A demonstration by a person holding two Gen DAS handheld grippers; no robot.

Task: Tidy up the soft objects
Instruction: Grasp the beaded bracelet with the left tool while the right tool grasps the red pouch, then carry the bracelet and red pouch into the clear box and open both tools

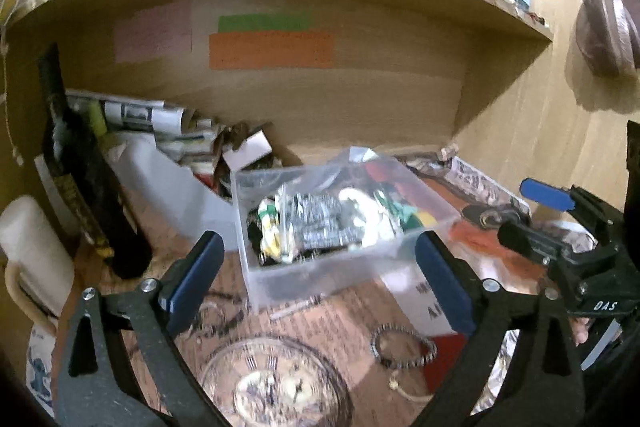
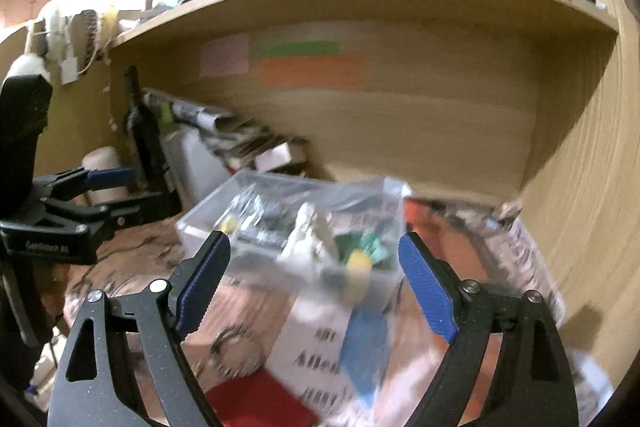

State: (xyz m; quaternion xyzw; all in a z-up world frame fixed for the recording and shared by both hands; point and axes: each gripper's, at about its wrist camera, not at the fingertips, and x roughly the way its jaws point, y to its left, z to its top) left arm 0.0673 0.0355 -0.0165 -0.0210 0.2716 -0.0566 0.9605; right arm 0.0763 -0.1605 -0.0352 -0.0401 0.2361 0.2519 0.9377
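A clear plastic box stands on the desk under a wooden shelf, filled with small items and a clear bag of silvery pieces. It also shows in the right wrist view, blurred. My left gripper is open and empty, its blue pads either side of the box's near wall. My right gripper is open and empty, just in front of the box. In the left wrist view the right gripper sits open at the right of the box. In the right wrist view the left gripper sits at the left.
A dark bottle and a white mug stand at the left. A white bin of papers is behind the box. A bead bracelet and a clock-print mat lie near. The shelf side wall is at the right.
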